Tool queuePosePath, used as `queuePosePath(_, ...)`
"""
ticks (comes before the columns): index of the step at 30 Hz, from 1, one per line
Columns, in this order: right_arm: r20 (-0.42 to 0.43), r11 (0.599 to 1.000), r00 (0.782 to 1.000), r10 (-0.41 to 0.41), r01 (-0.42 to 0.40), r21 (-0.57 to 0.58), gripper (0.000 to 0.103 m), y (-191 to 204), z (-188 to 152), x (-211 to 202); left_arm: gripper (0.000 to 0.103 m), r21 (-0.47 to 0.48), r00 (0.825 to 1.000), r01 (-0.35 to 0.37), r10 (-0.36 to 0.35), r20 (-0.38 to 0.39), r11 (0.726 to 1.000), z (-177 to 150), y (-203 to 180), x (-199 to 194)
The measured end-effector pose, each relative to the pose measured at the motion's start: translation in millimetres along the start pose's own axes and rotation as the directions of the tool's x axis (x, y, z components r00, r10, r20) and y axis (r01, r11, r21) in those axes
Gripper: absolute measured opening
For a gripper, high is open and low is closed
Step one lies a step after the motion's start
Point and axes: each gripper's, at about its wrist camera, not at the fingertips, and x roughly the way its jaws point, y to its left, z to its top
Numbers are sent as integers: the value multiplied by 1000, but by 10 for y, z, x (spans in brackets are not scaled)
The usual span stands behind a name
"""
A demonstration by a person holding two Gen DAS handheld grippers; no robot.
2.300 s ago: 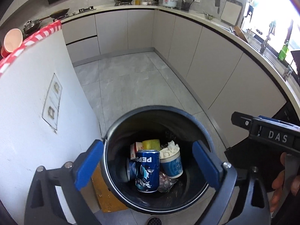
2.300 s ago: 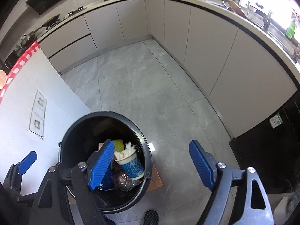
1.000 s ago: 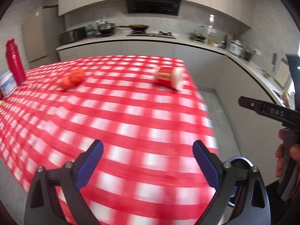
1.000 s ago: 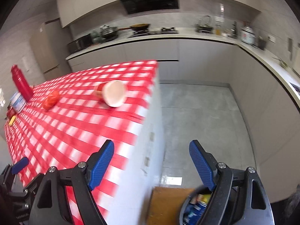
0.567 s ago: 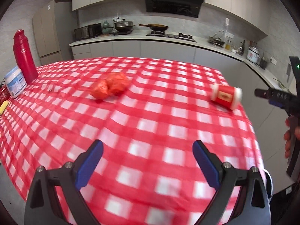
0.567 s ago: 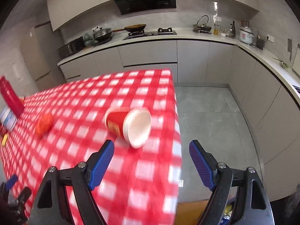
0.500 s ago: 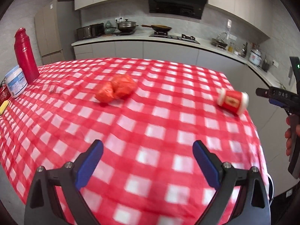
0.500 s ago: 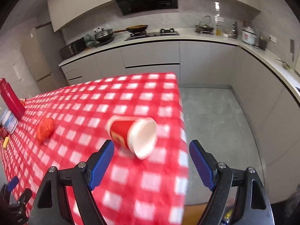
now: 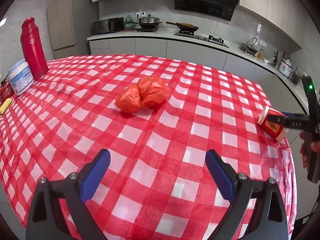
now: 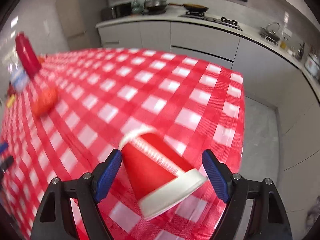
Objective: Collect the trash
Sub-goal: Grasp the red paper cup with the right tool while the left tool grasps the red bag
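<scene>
The right wrist view is smeared by blur, so the far left of the table [image 10: 220, 92] is hard to read: a red flask [image 10: 27, 54] and a pale tub beside it are only streaks, and an orange-red lump [image 10: 45, 100] has no clear outline. The left wrist view is sharp and shows that lump as a crumpled red plastic bag [image 9: 143, 95] lying near the middle of the checked cloth, with the flask [image 9: 33, 49] upright at the far left and a white tub [image 9: 21, 79] just beside it.

A red paper cup [image 10: 158, 172] lies on its side near the table's right edge, white rim toward the camera. It sits between the fingers of the right gripper [image 10: 162, 173], whose jaws stand apart; the left pad is at the cup's base, but whether it touches cannot be told. In the left view the cup [image 9: 273, 126] is partly hidden behind the right gripper's body, and the holding hand [image 9: 309, 148] is cut off at the frame edge.

The left gripper [image 9: 158, 175] is spread wide above bare cloth, holding nothing.
</scene>
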Motion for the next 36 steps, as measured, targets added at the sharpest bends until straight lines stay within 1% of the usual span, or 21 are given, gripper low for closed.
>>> queuePosePath(2, -12, 1000, 1000, 8, -8, 5, 84, 61, -59, 9, 97, -1, 1000, -2, 2, -10, 1000, 24, -50, 61)
queuePosePath(4, -20, 1000, 999, -28, 28, -8, 84, 139, -95, 18, 97, -5, 1000, -4, 4, -14, 1000, 52, -92, 101)
queuePosePath(6, -24, 1000, 999, -25, 24, -2, 83, 183, -108, 21, 97, -2, 1000, -8, 8, -24, 1000, 84, -125, 160)
queuePosePath(7, -18, 1000, 1000, -24, 24, 5, 80, 199, -108, 9, 97, 3, 1000, -9, 9, -23, 1000, 92, -133, 175)
queuePosePath(9, -23, 999, 1000, -22, 22, 25, 76, 208, -90, 1, 97, 10, 1000, -16, 16, -20, 1000, 99, -135, 202)
queuePosePath(11, -13, 999, 1000, -13, 14, 52, 71, 218, -53, -10, 97, 5, 999, -21, 21, -28, 1000, 109, -81, 260)
queuePosePath(12, -12, 998, 1000, -23, 24, 61, 66, 229, -30, -7, 97, -2, 999, -19, 19, -32, 1000, 113, -56, 281)
queuePosePath(13, -10, 997, 1000, -28, 29, 67, 65, 241, -14, -4, 97, -7, 999, -20, 20, -34, 1000, 120, -28, 304)
queuePosePath(16, -7, 996, 999, -33, 34, 88, 64, 290, 47, 27, 97, 1, 999, -20, 20, -36, 1000, 165, 45, 381)
queuePosePath(18, -3, 995, 999, -37, 37, 96, 64, 328, 71, 48, 97, 17, 1000, -5, 5, -25, 1000, 233, 87, 438)
queuePosePath(22, 5, 991, 999, -46, 45, 127, 63, 419, 145, 98, 97, 46, 999, 19, -17, -45, 999, 430, 153, 636)
queuePosePath(26, -3, 986, 998, -61, 60, 156, 63, 488, 231, 173, 97, 107, 998, 38, -33, -55, 993, 654, 181, 856)
queuePosePath(29, -4, 981, 997, -74, 74, 177, 63, 521, 276, 208, 97, 139, 996, 57, -48, -72, 989, 746, 191, 988)
queuePosePath(32, -10, 978, 997, -78, 78, 195, 63, 546, 311, 228, 97, 167, 994, 80, -67, -81, 983, 837, 197, 1111)
queuePosePath(35, -16, 973, 996, -91, 92, 210, 63, 578, 339, 246, 97, 168, 989, 118, -102, -105, 979, 889, 204, 1220)
queuePosePath(36, -16, 972, 995, -99, 100, 215, 63, 593, 344, 251, 95, 165, 988, 129, -111, -111, 978, 892, 210, 1243)
